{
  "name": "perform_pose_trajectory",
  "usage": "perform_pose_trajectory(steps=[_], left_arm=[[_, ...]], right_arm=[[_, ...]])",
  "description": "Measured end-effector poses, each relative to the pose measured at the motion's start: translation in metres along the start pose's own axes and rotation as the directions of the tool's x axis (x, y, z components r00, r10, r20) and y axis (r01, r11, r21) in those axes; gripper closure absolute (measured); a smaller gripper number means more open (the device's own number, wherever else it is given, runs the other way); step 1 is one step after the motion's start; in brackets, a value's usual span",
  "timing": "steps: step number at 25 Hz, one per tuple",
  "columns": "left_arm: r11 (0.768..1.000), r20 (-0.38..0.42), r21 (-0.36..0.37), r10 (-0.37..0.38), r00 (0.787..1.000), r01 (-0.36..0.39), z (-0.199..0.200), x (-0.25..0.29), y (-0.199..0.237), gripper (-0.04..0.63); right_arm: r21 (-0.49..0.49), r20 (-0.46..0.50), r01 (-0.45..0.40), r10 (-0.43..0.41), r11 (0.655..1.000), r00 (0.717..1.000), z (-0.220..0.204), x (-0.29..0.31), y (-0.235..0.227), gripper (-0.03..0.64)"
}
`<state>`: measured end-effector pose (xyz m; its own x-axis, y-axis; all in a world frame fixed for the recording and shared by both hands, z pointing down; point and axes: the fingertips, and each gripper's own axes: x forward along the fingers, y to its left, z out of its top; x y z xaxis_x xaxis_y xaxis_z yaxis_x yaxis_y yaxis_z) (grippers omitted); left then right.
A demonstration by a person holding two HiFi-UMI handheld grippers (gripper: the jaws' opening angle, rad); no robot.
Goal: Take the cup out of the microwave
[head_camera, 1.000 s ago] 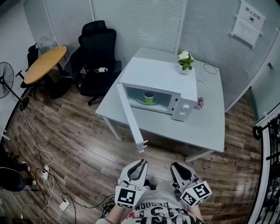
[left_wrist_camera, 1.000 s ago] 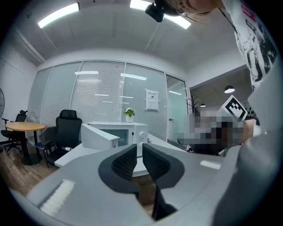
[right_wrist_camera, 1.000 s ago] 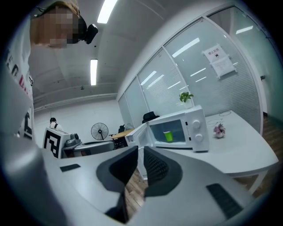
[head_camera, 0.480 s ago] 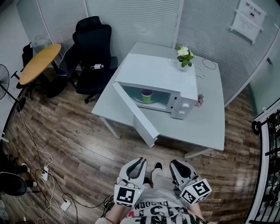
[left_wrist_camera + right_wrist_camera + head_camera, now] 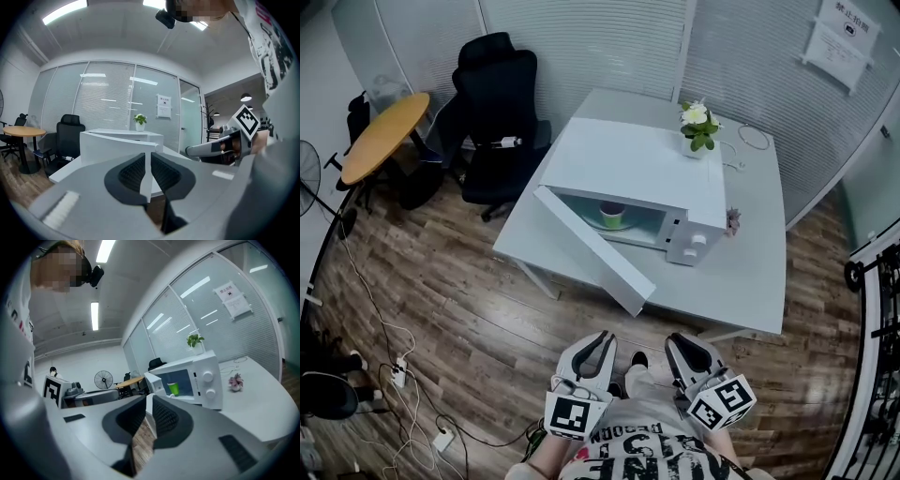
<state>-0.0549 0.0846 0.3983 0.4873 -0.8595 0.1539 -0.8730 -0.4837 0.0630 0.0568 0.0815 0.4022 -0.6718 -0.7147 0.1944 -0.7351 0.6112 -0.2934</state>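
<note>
Step in hand, as judged: approach. You stand well apart from worktop [image 5: 741, 272]. Left claw [image 5: 602, 339] and right claw [image 5: 678, 343]: jaws narrowly apart, both empty. Cup [image 5: 611, 214] upright inside microwave [image 5: 628, 159], door [image 5: 591, 251] swung open. Next move calls for closing in, widening one claw, reaching past door into cavity. Count: one cup, one microwave, one flower pot [image 5: 696, 141], two claws

The floor [image 5: 441, 281] is wood-look plank with a soft sheen. The microwave [image 5: 628, 164] and the table [image 5: 750, 272] under it are smooth, matt and pale; the cup [image 5: 173, 388] looks like glossy green plastic. At upper left, the round table [image 5: 384, 136] has a wooden top and the office chair [image 5: 499, 94] black cloth
</note>
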Motion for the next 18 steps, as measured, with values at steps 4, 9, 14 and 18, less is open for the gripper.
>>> perform_pose_trajectory(steps=[4,9,14,18], left_arm=[[0.999,-0.004,-0.02,0.026,1.0,-0.026,0.006,0.016,0.006,0.546],[0.999,0.004,-0.02,0.045,0.999,-0.045,0.014,0.037,0.009,0.546],[0.997,0.021,-0.031,0.073,0.997,-0.072,0.021,0.058,0.011,0.546],[0.993,0.032,-0.027,0.113,0.993,-0.112,0.026,0.071,0.015,0.546]], right_arm=[[-0.001,0.002,-0.017,0.017,1.0,1.0,0.009,0.012,-0.016,0.568],[-0.005,0.0,-0.044,0.044,0.999,0.999,0.021,0.026,-0.035,0.568],[-0.009,-0.003,-0.071,0.071,0.997,0.997,0.029,0.035,-0.057,0.568],[-0.012,-0.007,-0.098,0.098,0.995,0.995,0.035,0.043,-0.072,0.568]])
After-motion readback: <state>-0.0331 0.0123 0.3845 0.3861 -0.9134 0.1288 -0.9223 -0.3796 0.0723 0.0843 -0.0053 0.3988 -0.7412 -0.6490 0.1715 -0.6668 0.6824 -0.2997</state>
